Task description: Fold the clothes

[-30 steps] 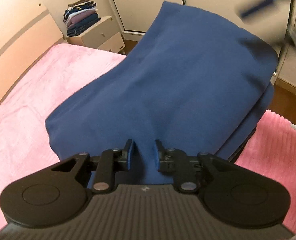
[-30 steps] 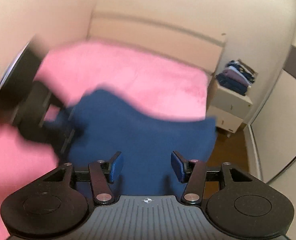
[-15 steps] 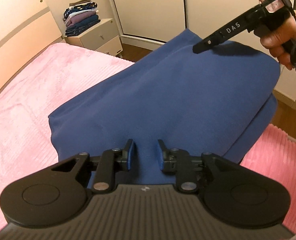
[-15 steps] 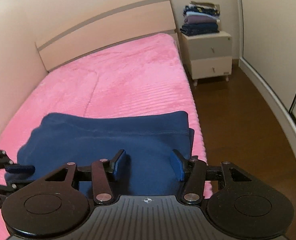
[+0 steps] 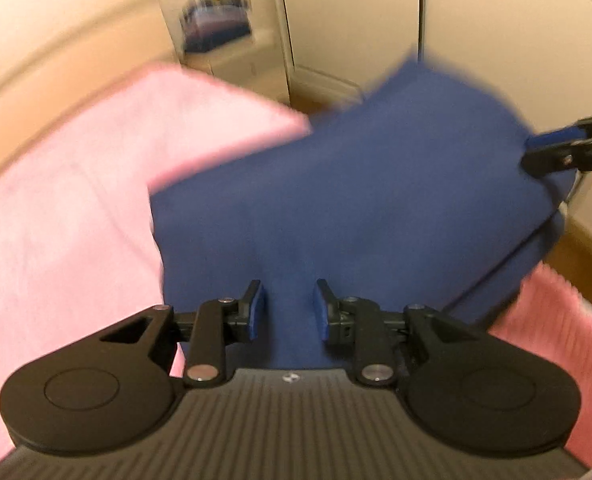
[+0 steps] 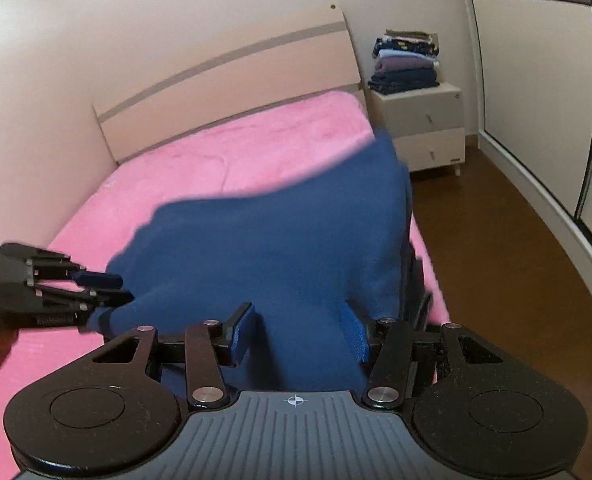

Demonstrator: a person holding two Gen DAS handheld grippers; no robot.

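A dark blue garment (image 6: pixel 280 248) is seen lifted over the near right part of a bed covered by a pink blanket (image 6: pixel 232 156); its lower folds hang towards the bed edge beside the brown floor (image 6: pixel 492 248).

In the right wrist view, the right gripper (image 6: pixel 300 330) is closed on a fold of the blue cloth, which is bunched between its blue-padded fingers (image 6: pixel 242 330). At the left of that view, the left gripper (image 6: pixel 108 290) is seen from the side, its tips set into the near left corner of the garment.

In the left wrist view, which is blurred, the left gripper (image 5: pixel 288 310) has cloth running between its pads (image 5: pixel 256 312) with a gap visible on either side; whether the cloth is actually clamped cannot be told. The right gripper (image 5: pixel 536 150) is seen at the far right edge, touching the garment's far right corner.

Beyond the bed, a pale headboard (image 6: pixel 232 76) stands against the wall. To its right, a stack of folded clothes (image 6: pixel 406 62) rests on a light bedside cabinet (image 6: pixel 424 124). Wardrobe doors (image 6: pixel 536 80) run along the far right.
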